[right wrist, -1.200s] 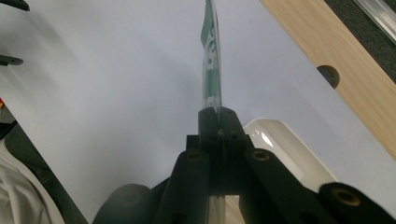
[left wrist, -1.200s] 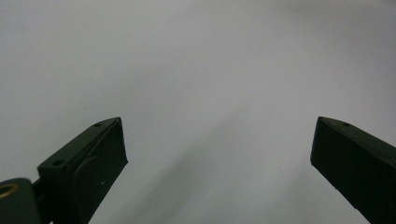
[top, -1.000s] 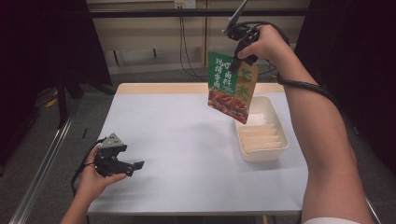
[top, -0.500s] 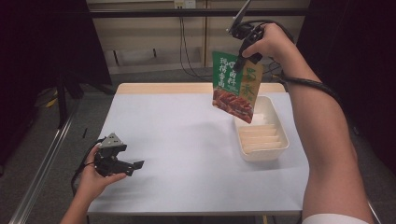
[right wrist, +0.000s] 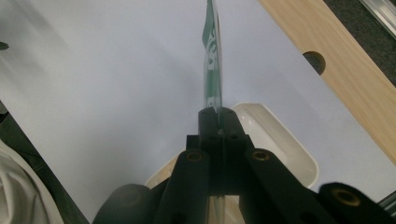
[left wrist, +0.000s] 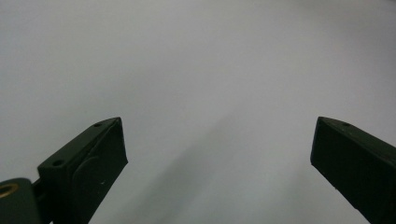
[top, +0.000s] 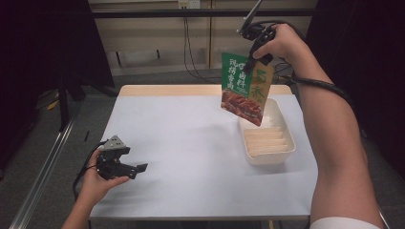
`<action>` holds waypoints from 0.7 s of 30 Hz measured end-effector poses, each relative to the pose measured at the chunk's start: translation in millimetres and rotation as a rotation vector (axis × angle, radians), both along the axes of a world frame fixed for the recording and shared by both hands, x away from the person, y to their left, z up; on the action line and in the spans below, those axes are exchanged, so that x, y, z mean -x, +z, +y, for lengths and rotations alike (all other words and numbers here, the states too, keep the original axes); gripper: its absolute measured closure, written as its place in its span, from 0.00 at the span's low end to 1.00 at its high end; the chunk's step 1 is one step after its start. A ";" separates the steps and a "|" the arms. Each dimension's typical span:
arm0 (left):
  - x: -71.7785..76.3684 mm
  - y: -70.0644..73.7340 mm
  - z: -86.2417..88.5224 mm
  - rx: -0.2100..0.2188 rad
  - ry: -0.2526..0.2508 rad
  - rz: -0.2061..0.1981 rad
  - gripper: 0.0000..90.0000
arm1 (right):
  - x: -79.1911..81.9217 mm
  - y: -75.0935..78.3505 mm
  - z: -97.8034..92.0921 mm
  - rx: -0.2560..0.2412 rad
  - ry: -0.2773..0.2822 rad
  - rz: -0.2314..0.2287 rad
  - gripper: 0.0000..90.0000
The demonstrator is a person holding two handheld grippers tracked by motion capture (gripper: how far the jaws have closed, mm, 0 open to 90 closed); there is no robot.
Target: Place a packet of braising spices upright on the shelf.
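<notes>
Since the earlier frames, the packet has drifted slightly to the right and higher above the table, while the left hand has stayed put.

From the high view, the right gripper (top: 250,59) is raised above the far right of the table, its jaws pinching the top edge of a flat, glossy food packet (top: 246,88). This packet is green at the top, with orange and a picture of reddish-brown food lower down, and it hangs tilted in the air above a white tray (top: 277,114). That tray is a rounded rectangle of smooth plastic holding pale, ridged strips lying side by side. Underneath is a pale grey, matte table (top: 191,143) with a light wooden strip along its far edge. Near the front left corner, the left gripper (top: 136,168) rests low in the person's hand.

From the left gripper view, two black jaws stand spread wide apart over bare grey tabletop.

From the right gripper view, the black jaws are pressed together on the thin packet edge (right wrist: 214,56), which rises edge-on above the tray (right wrist: 289,140).
</notes>
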State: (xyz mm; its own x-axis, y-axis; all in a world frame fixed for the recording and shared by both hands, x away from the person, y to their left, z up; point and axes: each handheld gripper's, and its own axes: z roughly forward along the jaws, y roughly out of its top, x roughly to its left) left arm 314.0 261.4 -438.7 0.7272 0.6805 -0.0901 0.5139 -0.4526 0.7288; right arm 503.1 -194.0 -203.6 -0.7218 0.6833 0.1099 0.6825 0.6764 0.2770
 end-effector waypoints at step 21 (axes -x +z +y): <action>0.3 -0.9 -1.7 0.005 0.011 0.001 0.04 | 1.0 1.1 -20.9 0.023 -0.028 -0.012 1.00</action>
